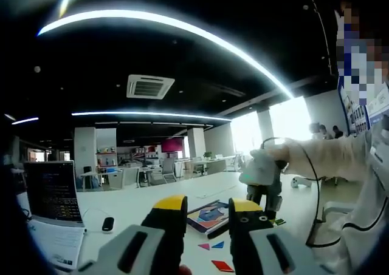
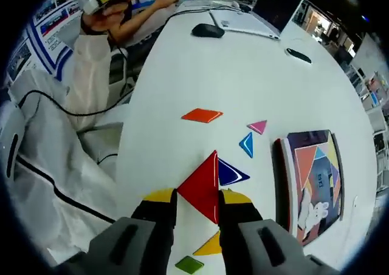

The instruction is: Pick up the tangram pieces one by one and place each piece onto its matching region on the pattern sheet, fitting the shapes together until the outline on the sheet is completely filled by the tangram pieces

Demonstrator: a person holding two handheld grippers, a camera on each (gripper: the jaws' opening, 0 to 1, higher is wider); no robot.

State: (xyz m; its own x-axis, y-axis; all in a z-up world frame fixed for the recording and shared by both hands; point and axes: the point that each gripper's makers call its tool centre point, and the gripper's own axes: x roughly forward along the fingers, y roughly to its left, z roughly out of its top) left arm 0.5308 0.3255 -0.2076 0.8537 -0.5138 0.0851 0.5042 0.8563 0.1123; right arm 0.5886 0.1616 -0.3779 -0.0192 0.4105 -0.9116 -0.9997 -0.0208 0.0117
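While the right gripper (image 2: 197, 203) grasps a red triangle (image 2: 202, 187) above the worktop (image 2: 243, 74), the sheet (image 2: 313, 178) lies nearby. The left gripper (image 1: 208, 213) hangs released, its fingers apart.

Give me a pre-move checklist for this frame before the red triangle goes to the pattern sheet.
1. Right gripper has the red triangle between its jaws: ok, the piece stands on edge in the grip.
2. Pattern sheet in sight and reachable to the gripper's right: ok.
3. Matching region for the red triangle free: cannot tell, the sheet's print is too small to read.
4. Path clear: not ok, the dark blue triangle lies directly beside the held piece.
5. Left gripper out of the way: ok, raised above the table, jaws apart and empty.
6. Loose pieces accounted for: ok, orange parallelogram, pink triangle, light blue triangle.
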